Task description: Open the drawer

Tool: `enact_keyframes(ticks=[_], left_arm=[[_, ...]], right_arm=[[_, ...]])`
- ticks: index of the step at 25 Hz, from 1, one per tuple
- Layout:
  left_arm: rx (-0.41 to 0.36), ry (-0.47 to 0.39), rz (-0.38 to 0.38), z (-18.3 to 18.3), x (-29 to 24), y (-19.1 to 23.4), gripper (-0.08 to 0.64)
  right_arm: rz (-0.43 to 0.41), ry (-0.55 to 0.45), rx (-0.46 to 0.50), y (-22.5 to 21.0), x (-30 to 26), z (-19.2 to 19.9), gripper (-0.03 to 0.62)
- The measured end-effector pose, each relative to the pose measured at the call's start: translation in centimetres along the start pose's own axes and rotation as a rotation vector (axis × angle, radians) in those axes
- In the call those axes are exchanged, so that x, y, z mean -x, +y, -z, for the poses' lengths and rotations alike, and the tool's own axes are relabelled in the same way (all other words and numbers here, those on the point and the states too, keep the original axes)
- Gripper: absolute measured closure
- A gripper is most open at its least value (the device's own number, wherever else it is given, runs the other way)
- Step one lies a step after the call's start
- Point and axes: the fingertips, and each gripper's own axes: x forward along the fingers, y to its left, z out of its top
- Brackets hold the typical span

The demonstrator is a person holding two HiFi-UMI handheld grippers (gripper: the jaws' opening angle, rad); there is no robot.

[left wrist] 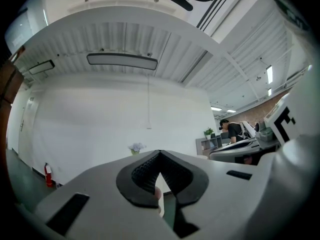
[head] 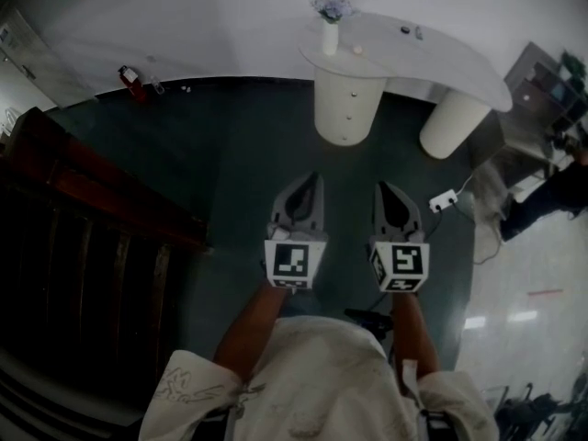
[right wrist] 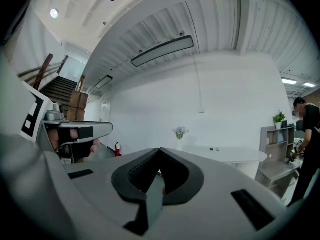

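A white desk stands by the far wall on a round white pedestal whose front carries small drawer knobs, all drawers closed. My left gripper and right gripper are held side by side over the dark floor, well short of the pedestal and pointing toward it. Both have their jaws shut with nothing between them. The left gripper looks at the wall with the pedestal partly hidden behind its tips. The right gripper has the desk just beyond its tips.
A vase of flowers sits on the desk, which has a second round leg. A dark wooden staircase fills the left. A fire extinguisher stands by the wall, a power strip lies on the floor, and a person stands at far right.
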Motion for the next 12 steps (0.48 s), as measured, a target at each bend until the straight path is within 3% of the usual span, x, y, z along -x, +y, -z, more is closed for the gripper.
enact_keyframes(ticks=[12], left_arm=[[0.026,-0.004,0.052,1.6,-7.6,6.9,0.565]], right_arm=[[0.068,0.014,0.027,0.1,-9.4,-1.1,0.588]])
